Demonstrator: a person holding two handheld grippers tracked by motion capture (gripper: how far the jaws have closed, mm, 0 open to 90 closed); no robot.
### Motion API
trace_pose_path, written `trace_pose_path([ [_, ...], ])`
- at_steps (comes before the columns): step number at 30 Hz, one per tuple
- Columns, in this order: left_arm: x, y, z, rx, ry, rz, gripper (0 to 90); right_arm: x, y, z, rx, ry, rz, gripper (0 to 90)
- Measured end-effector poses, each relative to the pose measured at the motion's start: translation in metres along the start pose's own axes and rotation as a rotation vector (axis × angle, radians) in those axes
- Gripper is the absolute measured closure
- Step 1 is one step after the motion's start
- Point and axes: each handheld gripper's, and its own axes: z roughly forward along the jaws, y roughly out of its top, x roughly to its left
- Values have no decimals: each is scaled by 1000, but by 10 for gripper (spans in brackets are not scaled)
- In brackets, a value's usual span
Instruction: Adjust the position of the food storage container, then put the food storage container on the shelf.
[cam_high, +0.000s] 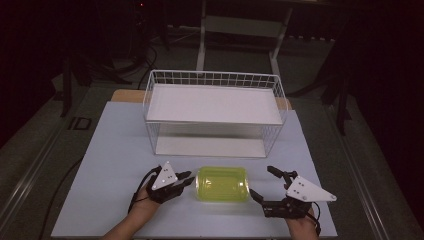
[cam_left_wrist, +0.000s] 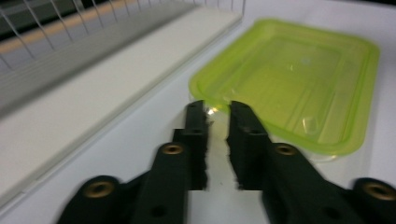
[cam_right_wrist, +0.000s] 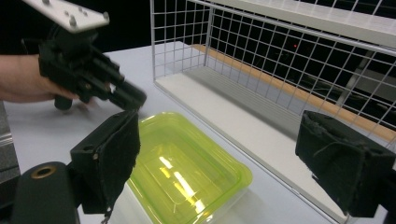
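So the green plastic container (cam_high: 223, 184) sits upside down on the worktop (cam_high: 115, 150), between the two claws and just in front of the white wire rack (cam_high: 212, 107). The left claw (cam_high: 188, 179) is right at the container's left edge, jaws parted by just a narrow gap, and in the left gripper view the tips (cam_left_wrist: 215, 108) sit either side of the rim corner without clearly pressing on it. The right claw (cam_high: 265, 184) is spread wide, one jaw near the container's right side, nothing between the pads. My worry: that rim is thin, slick and see-through, so a pinch on one corner could easily slip off or just tip the tub instead of lifting it. If the left jaws close a hair too high they'd skate over the lip and shove the container toward the right claw. And the rack is close, so a careless swing could knock the container into its wire front.
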Motion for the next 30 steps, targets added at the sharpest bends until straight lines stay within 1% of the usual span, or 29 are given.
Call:
trace_pose_path([
  [1, 4, 2, -5, 20, -20, -57, 668, 1, 0, 0, 4, -4, 13, 138],
  [2, 4, 2, -5, 20, -20, -57, 620, 1, 0, 0, 7, -8, 24, 138],
  [3, 6, 2, -8, 10, -29, -82, 582, 0, 0, -1, 8, -6, 31, 137],
  [4, 7, 3, -12, -9, -42, -106, 531, 0, 0, -1, 8, -6, 31, 137],
  [5, 7, 4, -15, -24, -42, -120, 457, -3, -1, -1, 9, -6, 58, 132],
  [6, 8, 8, -23, -59, -62, -156, 367, -4, -1, 0, 13, 1, 69, 128],
  [7, 8, 8, -23, -59, -62, -156, 267, -4, -1, 0, 13, 1, 69, 128],
  [8, 8, 9, -26, -73, -82, -155, 267, -5, -2, 0, 17, -3, 76, 127],
  [9, 7, 12, -28, -81, -92, -149, 126, -7, -2, 1, 28, 22, 104, 128],
  [10, 7, 14, -29, -82, -107, -150, 97, -8, -2, 1, 29, 22, 131, 128],
  [11, 7, 19, -31, -79, -111, -172, 26, -8, -2, 2, 29, 33, 144, 128],
  [12, 7, 19, -31, -79, -111, -172, 7, -8, -2, 3, 35, 34, 136, 130],
  [13, 7, 20, -32, -82, -120, -188, 7, -8, -2, 3, 35, 34, 136, 130],
  [14, 7, 23, -33, -75, -115, -200, 7, -5, -1, 4, 52, 13, 99, 159],
  [15, 6, 24, -33, -70, -100, -208, 7, -3, -1, 5, 59, 9, 85, 159],
  [16, 4, 28, -32, -50, -102, -220, 7, -2, -1, 6, 60, 4, 70, 159],
  [17, 3, 28, -33, -66, -115, -226, 7, -1, -1, 7, 63, -9, 58, 159],
  [18, 2, 29, -32, -52, -122, -226, 7, 0, -2, 9, 70, -16, 60, 159],
  [19, 2, 29, -32, -52, -122, -226, 7, 0, -2, 9, 70, -16, 60, 159],
  [20, 0, 30, -31, -39, -113, -226, 7, -1, -3, 10, 72, 10, 81, 158],
  [21, -1, 31, -29, -26, -104, -219, 8, -3, -3, 12, 100, 30, 105, 158],
  [22, -2, 32, -28, -14, -101, -217, 8, -6, -6, 16, 139, 31, 105, 156],
  [23, -1, 33, -25, -12, -104, -230, 8, -6, -7, 18, 148, 10, 96, 146],
  [25, -2, 34, -24, -4, -94, -219, 8, -8, -7, 19, 163, -3, 104, 140],
  [26, -3, 37, -23, 8, -89, -206, 8, -11, -7, 21, 180, 15, 148, 135],
  [27, -3, 37, -23, 8, -89, -206, 8, -11, -7, 21, 180, 15, 148, 135],
  [28, -3, 38, -23, 2, -93, -218, 9, -13, -6, 23, 198, 7, 192, 126],
  [29, -2, 40, -21, 11, -107, -242, 9, -13, -6, 23, 198, 7, 192, 126],
  [30, -1, 41, -20, 4, -109, -261, 15, -15, -5, 26, 213, 10, 205, 120],
])
